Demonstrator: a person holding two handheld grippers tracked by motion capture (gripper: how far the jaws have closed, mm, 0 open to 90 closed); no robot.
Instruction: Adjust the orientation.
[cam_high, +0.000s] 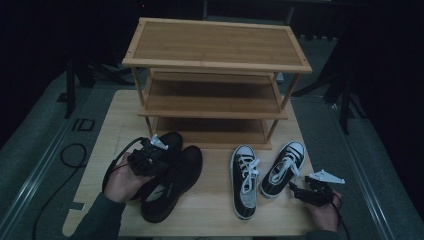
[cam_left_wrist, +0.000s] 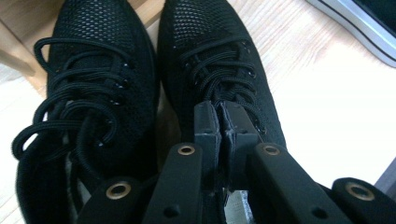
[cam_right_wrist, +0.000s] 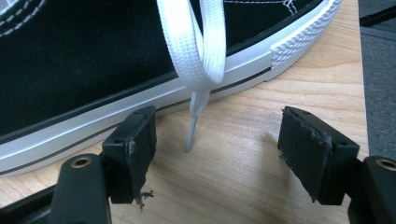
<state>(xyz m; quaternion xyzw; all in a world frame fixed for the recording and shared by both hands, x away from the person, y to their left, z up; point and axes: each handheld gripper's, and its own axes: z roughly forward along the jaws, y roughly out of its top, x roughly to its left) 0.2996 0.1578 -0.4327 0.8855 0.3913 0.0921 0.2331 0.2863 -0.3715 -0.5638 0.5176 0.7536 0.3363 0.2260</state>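
Four shoes lie on the wooden table (cam_high: 210, 215) in front of a three-tier wooden shoe rack (cam_high: 215, 75): two black mesh shoes on the left and two black-and-white canvas sneakers on the right.

The left gripper (cam_high: 150, 156) sits over the black pair, held in the person's left hand (cam_high: 122, 177). In the left gripper view its jaws are pressed together, pad against pad, right above the laces of the right-hand black shoe (cam_left_wrist: 219, 60). From that view I cannot tell whether anything is pinched between the pads; they look closed on nothing. The other black shoe (cam_left_wrist: 88, 93) lies just beside it, the two nearly touching along their sides, toes pointing toward the rack.

The right gripper (cam_high: 300, 191) rests low near the table's front right corner, in the person's right hand (cam_high: 325, 215), just beside the nearer canvas sneaker (cam_high: 282, 167). Its jaws stand wide apart with bare tabletop between them. In the right gripper view the white rubber sole of that sneaker (cam_right_wrist: 140, 98) runs just beyond the jaws, and a white lace (cam_right_wrist: 198, 56) hangs over its side, its tip touching the wood in the gap. The second canvas sneaker (cam_high: 244, 180) lies to its left, toe toward the person, between the pairs.
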